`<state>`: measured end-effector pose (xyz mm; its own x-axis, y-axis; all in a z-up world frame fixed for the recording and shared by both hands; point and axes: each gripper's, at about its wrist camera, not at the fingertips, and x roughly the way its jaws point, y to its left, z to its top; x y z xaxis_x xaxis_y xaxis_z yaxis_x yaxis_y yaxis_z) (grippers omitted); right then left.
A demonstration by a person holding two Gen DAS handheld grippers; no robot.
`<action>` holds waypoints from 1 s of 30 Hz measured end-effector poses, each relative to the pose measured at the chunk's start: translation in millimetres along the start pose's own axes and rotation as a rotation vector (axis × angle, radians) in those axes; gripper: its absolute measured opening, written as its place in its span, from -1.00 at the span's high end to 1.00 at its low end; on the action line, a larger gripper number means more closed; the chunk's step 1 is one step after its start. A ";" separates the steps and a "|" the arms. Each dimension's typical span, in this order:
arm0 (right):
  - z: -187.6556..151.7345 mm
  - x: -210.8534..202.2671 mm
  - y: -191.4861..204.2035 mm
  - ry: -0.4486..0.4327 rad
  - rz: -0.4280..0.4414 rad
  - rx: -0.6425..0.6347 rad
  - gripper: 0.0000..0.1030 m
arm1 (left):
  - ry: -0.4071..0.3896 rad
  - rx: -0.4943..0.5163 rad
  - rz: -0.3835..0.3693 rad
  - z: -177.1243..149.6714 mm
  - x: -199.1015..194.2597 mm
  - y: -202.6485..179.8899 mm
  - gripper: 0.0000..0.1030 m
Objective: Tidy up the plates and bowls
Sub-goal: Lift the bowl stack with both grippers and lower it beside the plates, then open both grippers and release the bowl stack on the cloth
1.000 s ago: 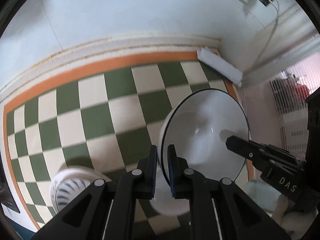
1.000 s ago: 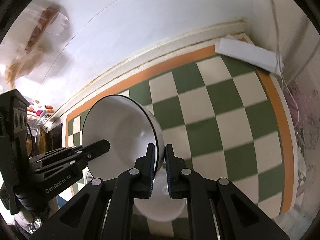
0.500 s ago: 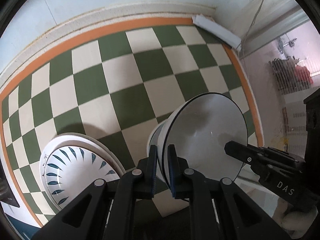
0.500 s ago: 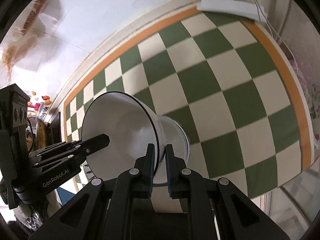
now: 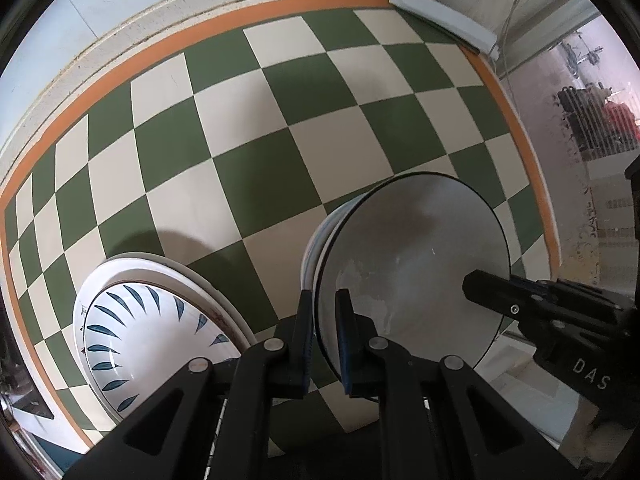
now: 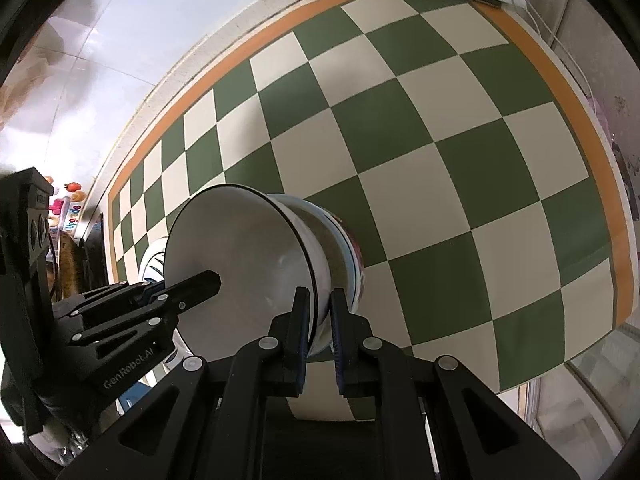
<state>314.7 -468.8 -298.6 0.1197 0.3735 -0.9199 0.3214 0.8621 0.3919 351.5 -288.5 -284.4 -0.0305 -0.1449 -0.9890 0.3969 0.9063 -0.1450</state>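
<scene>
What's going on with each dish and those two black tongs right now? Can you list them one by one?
White bowl: gripped on opposite rims by both tongs, sitting in another bowl.
Lower bowl: on the checkered cloth, under the white bowl.
Leaf-pattern plate: lying on a bigger white plate, untouched.
Left tongs: shut on the white bowl's rim.
Right tongs: shut on the white bowl's rim.

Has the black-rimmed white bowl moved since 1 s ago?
Yes. The black-rimmed bowl, pinched by both grippers, has come down toward the checkered tabletop and now sits nested in the bowl beneath.
</scene>
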 end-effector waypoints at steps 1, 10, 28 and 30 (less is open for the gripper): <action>0.4 1.9 -0.7 0.005 -0.002 0.001 0.77 | -0.007 0.004 0.008 -0.2 0.4 -1.1 0.83; 4.5 13.5 -0.1 0.032 0.000 0.007 0.72 | -0.011 0.004 0.044 0.4 -0.2 -1.7 0.83; -5.4 -28.3 8.2 -0.035 0.016 0.006 0.60 | -0.045 0.008 0.028 -5.5 -47.3 -6.6 0.76; -10.6 -38.1 9.7 -0.054 0.014 0.004 0.52 | -0.066 0.016 0.032 -7.1 -59.6 -7.8 0.69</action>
<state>303.3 -471.1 -259.6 0.1747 0.3668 -0.9137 0.3227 0.8554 0.4051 343.8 -284.1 -224.6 0.0425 -0.1426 -0.9889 0.4116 0.9044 -0.1127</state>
